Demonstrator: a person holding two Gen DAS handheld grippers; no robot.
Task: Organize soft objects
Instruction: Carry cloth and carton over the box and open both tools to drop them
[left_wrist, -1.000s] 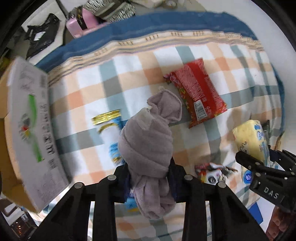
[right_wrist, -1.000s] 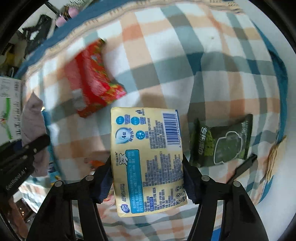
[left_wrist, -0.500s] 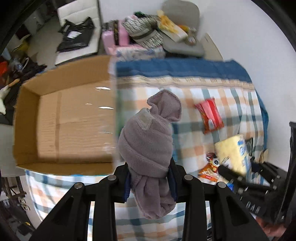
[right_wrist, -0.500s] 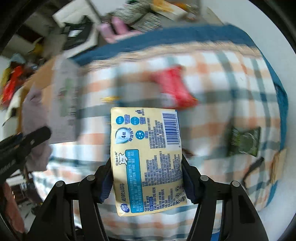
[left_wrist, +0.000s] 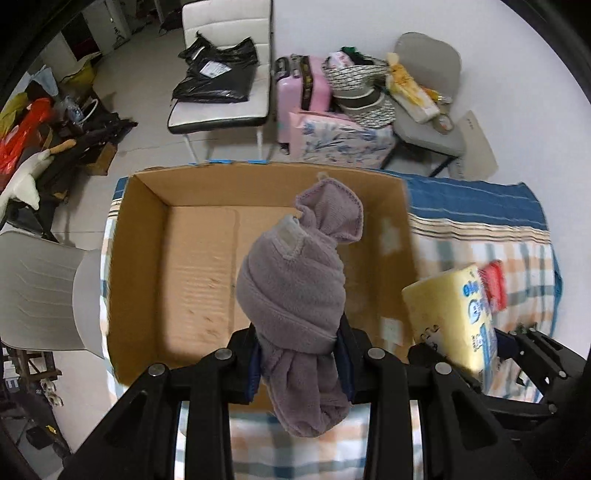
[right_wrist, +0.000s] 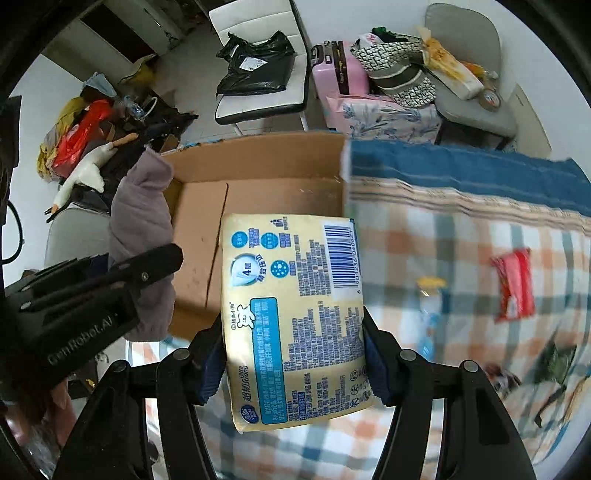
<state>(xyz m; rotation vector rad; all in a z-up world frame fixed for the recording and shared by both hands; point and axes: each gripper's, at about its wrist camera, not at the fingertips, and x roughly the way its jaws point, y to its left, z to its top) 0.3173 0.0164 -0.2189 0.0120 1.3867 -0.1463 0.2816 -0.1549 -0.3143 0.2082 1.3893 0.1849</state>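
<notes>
My left gripper (left_wrist: 299, 354) is shut on a knotted mauve towel (left_wrist: 295, 291) and holds it above the open cardboard box (left_wrist: 207, 258). The towel also shows in the right wrist view (right_wrist: 142, 221), at the left. My right gripper (right_wrist: 293, 354) is shut on a yellow tissue pack (right_wrist: 291, 314), held above the box's (right_wrist: 258, 184) right side and the checked cloth. The pack shows in the left wrist view (left_wrist: 454, 314), to the right of the box. The box floor looks bare.
A checked cloth (right_wrist: 461, 258) covers the table, with a red snack packet (right_wrist: 515, 284), a blue-and-gold packet (right_wrist: 430, 302) and a green packet (right_wrist: 557, 362) on it. Behind the table stand a white chair (left_wrist: 221, 74), a pink suitcase (left_wrist: 303, 92) and a grey chair (left_wrist: 428, 110) piled with things.
Both grippers have swung left and up from the snacks on the cloth to over the cardboard box. Each still holds its item.
</notes>
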